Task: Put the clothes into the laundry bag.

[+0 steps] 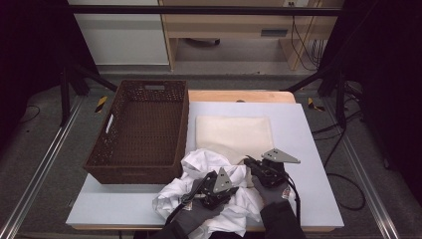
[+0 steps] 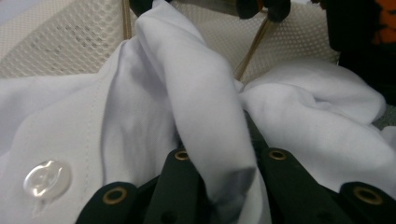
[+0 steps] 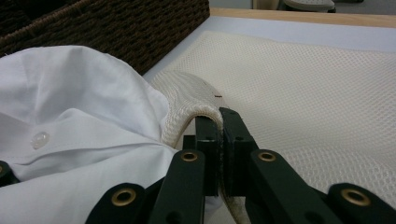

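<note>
A crumpled white shirt (image 1: 199, 162) lies at the front of the table. My left gripper (image 1: 221, 178) sits on top of it. In the left gripper view the gripper (image 2: 219, 154) is shut on a raised fold of the shirt (image 2: 196, 93), with a clear button (image 2: 46, 179) at lower left. A cream mesh bag (image 1: 234, 132) lies flat behind the shirt. My right gripper (image 1: 247, 160) is at its near edge. In the right gripper view the gripper (image 3: 219, 116) is shut on the bag's lifted, curled edge, and the rest of the bag (image 3: 303, 93) lies flat.
A brown wicker basket (image 1: 129, 174) stands open on the left of the pale table (image 1: 303, 149), close to the shirt and the bag. In the right gripper view the basket's wall (image 3: 116, 28) runs just behind the shirt (image 3: 70, 93). A wooden strip (image 1: 239, 95) borders the far edge.
</note>
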{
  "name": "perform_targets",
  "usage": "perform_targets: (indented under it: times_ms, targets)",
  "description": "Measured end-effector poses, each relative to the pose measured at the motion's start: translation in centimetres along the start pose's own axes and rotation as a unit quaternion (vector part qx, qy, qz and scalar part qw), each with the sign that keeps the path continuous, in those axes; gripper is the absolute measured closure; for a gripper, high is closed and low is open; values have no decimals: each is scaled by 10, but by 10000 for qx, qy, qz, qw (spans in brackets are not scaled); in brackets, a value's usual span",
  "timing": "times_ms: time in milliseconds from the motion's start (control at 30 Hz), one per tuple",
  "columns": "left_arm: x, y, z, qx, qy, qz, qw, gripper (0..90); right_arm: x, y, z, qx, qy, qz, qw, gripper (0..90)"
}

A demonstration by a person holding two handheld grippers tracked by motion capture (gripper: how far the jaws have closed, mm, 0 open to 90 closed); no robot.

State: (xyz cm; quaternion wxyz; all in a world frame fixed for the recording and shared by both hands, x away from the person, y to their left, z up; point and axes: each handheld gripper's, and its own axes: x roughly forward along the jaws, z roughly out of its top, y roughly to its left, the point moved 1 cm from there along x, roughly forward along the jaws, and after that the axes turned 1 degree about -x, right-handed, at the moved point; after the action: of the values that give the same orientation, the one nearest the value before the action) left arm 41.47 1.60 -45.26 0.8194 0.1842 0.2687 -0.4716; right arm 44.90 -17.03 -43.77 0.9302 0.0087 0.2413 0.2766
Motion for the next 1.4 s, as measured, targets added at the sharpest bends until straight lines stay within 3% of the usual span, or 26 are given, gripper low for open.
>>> perform_targets:
  times_ms: [133,267,300,367,433,500,567,833,933,1100,1200,1333,1400]
  targets:
    - [1,0,1,-48,-5,66,10000,766,1,1,0,-34,8,-3,10000,874]
    - [-12,-2,6,-142,-385,146,9990,564,0,-1,-1,-2,4,-13,10000,874]
    - [-17,-4,7,-139,-514,154,9985,548,0,-2,-1,16,6,-20,10000,874]
    - [-25,-6,10,-119,-713,157,9973,575,0,-2,-1,29,2,-24,10000,874]
    - [-27,-9,14,-82,-780,181,9968,689,0,-1,-1,10,7,-30,10000,874]
    - [-22,-11,16,-8,-691,274,9972,801,0,-1,-1,5,4,-24,10000,875]
    - [-15,-11,17,-38,-599,269,9978,845,0,0,-1,1,-6,-11,10000,875]
    - [27,-6,15,16,35,435,9990,846,0,2,0,-28,-14,22,10000,875]
    - [34,-5,15,12,104,452,9989,772,0,4,0,-84,9,30,10000,875]
    - [17,-4,16,-78,-241,240,9994,560,0,1,-1,-19,0,21,10000,875]
    - [-6,-4,21,-129,-468,172,9987,423,0,0,-1,-1,-9,18,10000,875]
    - [-41,0,26,-64,-699,362,9969,337,-1,0,-1,-13,-3,2,10000,874]
    - [-57,6,26,67,-734,604,9955,320,-1,0,-2,-10,0,-3,10000,874]
